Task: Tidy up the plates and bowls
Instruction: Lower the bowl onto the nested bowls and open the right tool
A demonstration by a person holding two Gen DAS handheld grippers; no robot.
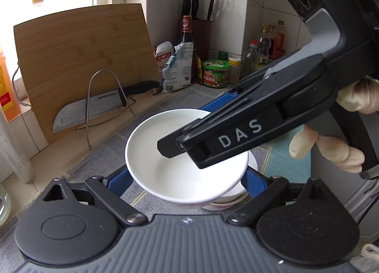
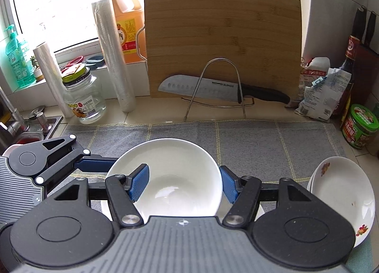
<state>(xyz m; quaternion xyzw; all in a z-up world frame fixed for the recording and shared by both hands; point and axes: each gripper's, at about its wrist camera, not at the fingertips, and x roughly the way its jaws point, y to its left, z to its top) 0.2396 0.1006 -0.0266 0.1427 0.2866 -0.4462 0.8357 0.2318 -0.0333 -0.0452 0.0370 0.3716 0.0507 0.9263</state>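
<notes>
A plain white bowl (image 1: 165, 166) (image 2: 180, 178) hangs over the grey mat. My left gripper (image 1: 187, 176) straddles it, its blue fingers (image 1: 120, 182) pressing on the bowl's outer sides. My right gripper (image 2: 184, 170) comes in from the right in the left wrist view and is shut on the bowl's wall, one blue pad (image 2: 139, 183) inside and the other outside. Just under the bowl sits a patterned dish (image 1: 225, 202), mostly hidden. A stack of white flowered plates (image 2: 343, 190) stands at the right of the right wrist view.
A bamboo cutting board (image 2: 222, 36) with a knife (image 2: 201, 87) in a wire rack leans at the back. Bottles, bags and a green jar (image 2: 360, 128) crowd the right corner. A glass jar (image 2: 83, 98), film rolls and the sink (image 2: 26, 128) lie to the left.
</notes>
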